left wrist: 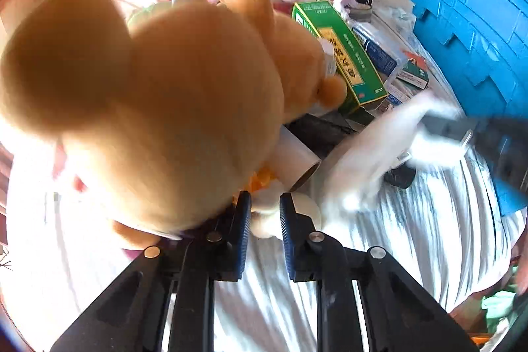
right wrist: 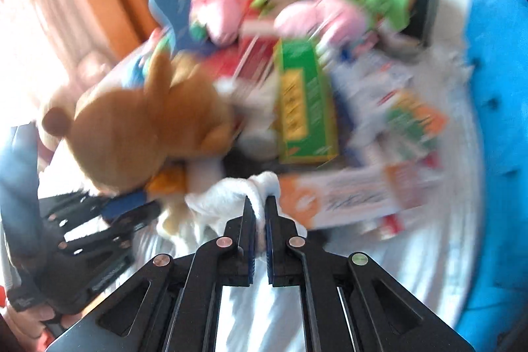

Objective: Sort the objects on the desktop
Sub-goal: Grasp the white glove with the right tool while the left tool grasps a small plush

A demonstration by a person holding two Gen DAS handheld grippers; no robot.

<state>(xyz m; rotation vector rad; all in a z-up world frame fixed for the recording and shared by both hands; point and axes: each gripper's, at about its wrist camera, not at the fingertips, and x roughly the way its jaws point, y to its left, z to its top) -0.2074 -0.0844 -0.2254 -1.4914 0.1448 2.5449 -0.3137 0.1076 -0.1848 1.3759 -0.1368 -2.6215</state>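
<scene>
Right gripper [right wrist: 260,203]: pinching white cloth [right wrist: 227,197], drawing it from the pile. Left gripper [left wrist: 265,207]: narrowly parted around a cream plush part, brown bear [left wrist: 165,108] beside it. Boxes and plush toys heaped near blue crate [left wrist: 475,22], unsorted.

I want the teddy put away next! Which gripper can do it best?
Probably the left gripper: its fingers already pinch the brown teddy bear. The right gripper is busy, shut on a white cloth.
</scene>
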